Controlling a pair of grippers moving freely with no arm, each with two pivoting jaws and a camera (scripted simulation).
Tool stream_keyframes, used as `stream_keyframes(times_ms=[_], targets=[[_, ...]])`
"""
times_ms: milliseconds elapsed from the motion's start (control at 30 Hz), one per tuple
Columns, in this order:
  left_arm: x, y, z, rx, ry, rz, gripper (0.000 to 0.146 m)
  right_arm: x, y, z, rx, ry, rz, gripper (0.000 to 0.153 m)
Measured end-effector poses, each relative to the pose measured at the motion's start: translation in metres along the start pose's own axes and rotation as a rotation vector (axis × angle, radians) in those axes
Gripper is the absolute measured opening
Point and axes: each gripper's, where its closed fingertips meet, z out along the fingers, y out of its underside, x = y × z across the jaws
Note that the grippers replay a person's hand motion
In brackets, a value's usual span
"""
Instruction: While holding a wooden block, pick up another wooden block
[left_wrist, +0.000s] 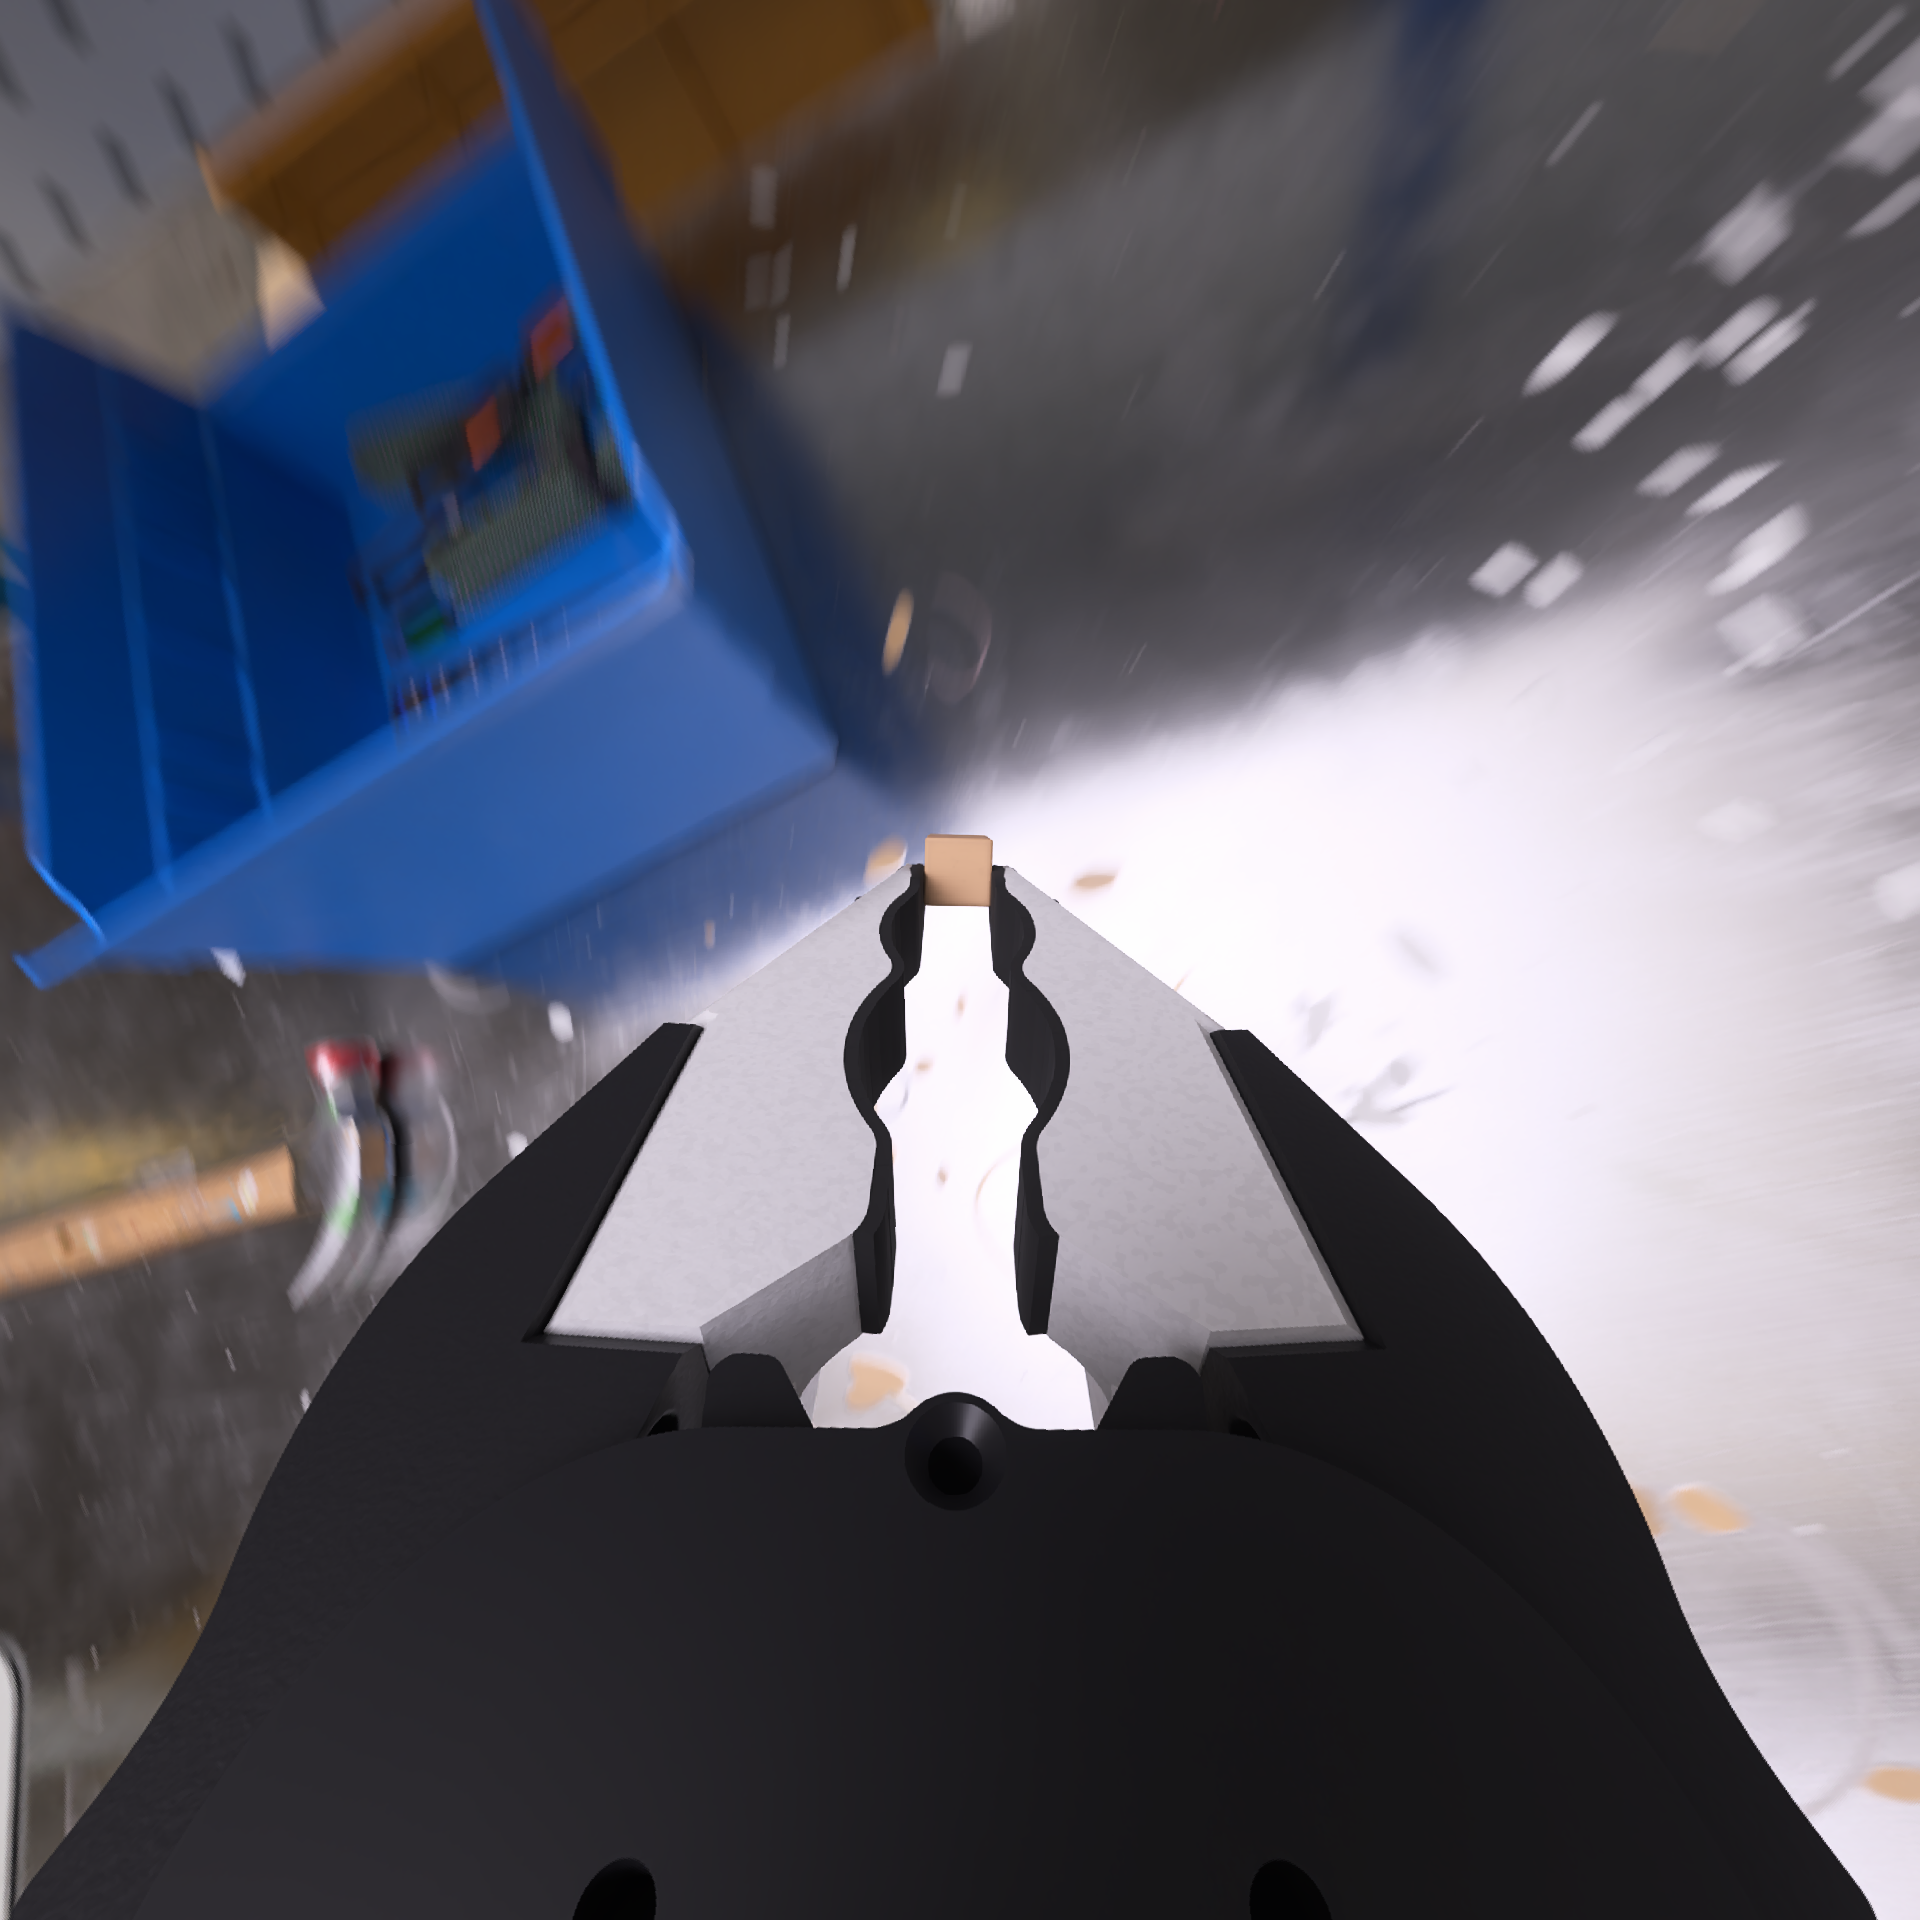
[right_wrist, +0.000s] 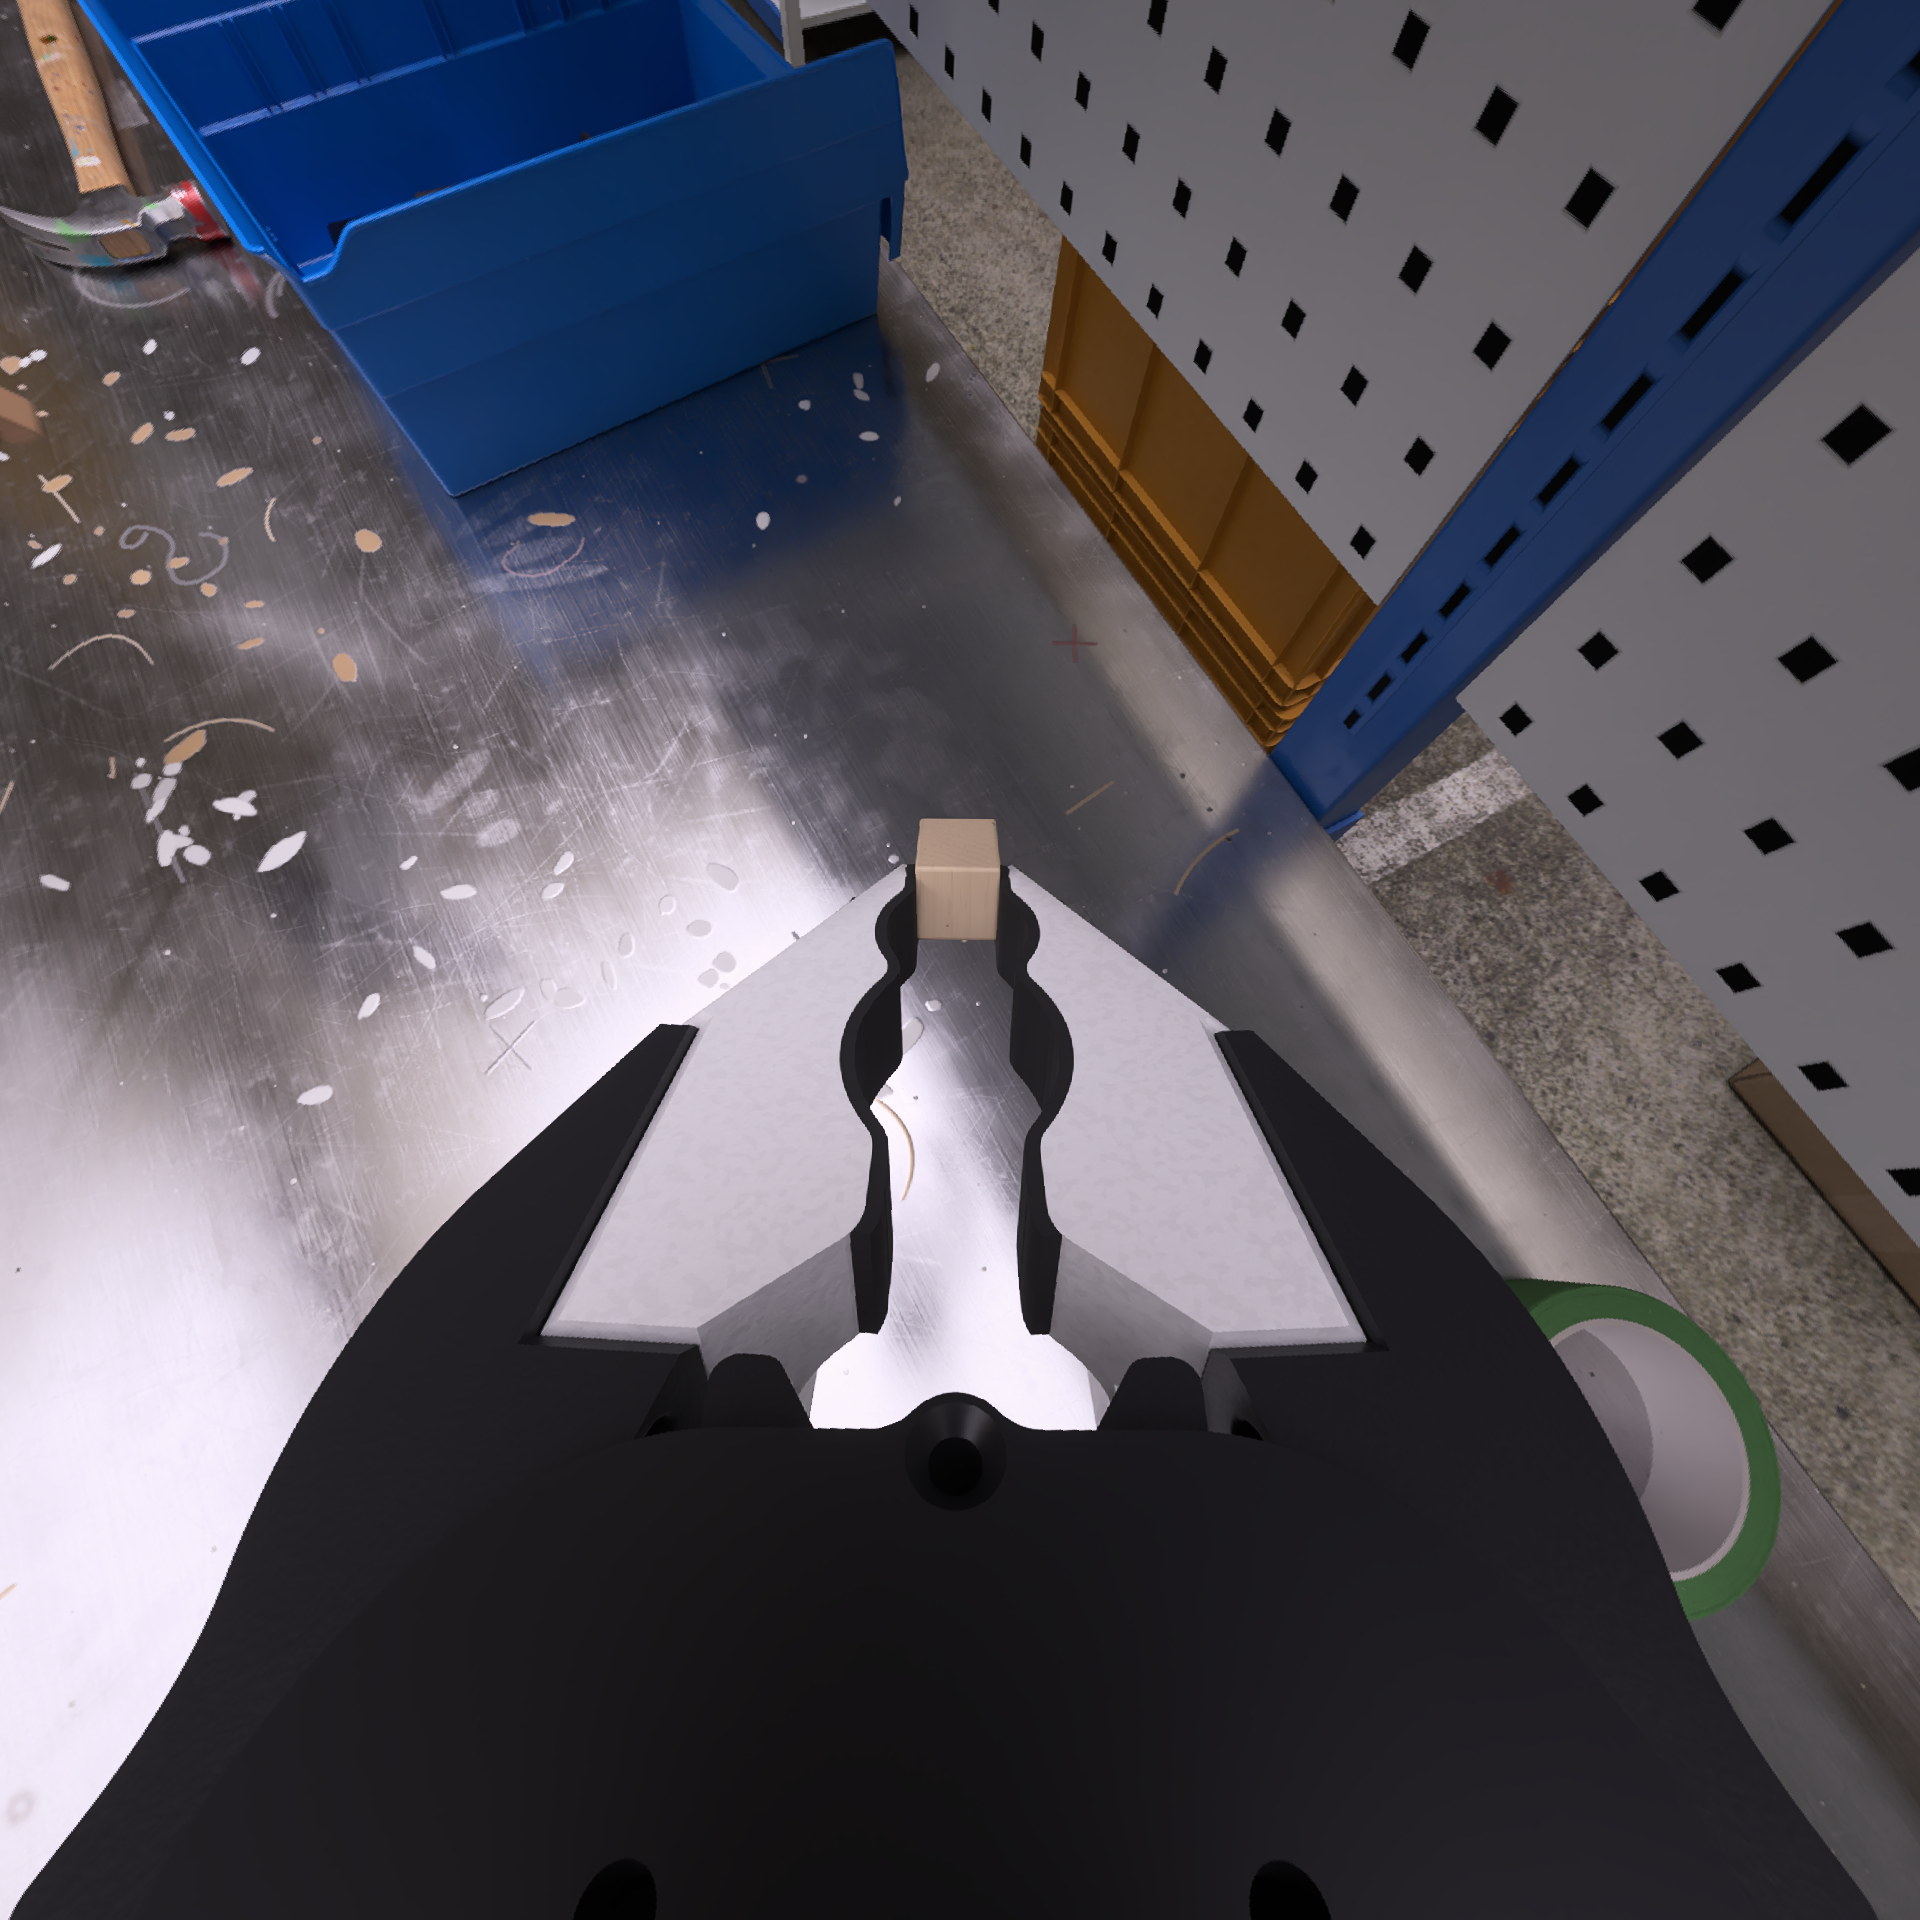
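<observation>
My left gripper (left_wrist: 958, 878) is shut on a small tan wooden block (left_wrist: 958, 871), pinched between the fingertips above the bright metal table (left_wrist: 1455, 935). The left wrist view is smeared by motion blur. My right gripper (right_wrist: 958, 883) is shut on a pale wooden block (right_wrist: 956, 878), held at the fingertips a little above the scratched metal table (right_wrist: 520, 831). Neither gripper shows in the other's view.
A blue bin (right_wrist: 540, 208) stands ahead left of the right gripper, with a hammer (right_wrist: 94, 197) beside it; the bin (left_wrist: 343, 623) also shows in the left wrist view. A green tape roll (right_wrist: 1662, 1444) lies at the table's right edge. A pegboard (right_wrist: 1455, 260) and orange crate (right_wrist: 1174, 488) stand beyond the edge.
</observation>
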Motion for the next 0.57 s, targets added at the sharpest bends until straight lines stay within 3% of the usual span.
stream_keyframes(times_ms=[133,267,433,567], targets=[[0.071,-0.111,-0.052,0.254,0.071,0.167,0.012,0.000,0.000,0.000,0.001,-0.001,0.001,0.013],[0.159,-0.185,-0.059,0.355,0.254,0.322,0.012,0.000,0.000,0.000,0.000,0.002,0.001,0.013],[0.226,-0.224,-0.028,0.314,0.411,0.407,0.012,0.000,0.000,0.000,-0.001,0.003,0.001,0.013],[0.242,-0.229,-0.004,0.247,0.434,0.428,0.012,0.000,0.000,0.000,-0.001,0.002,0.000,0.013]])
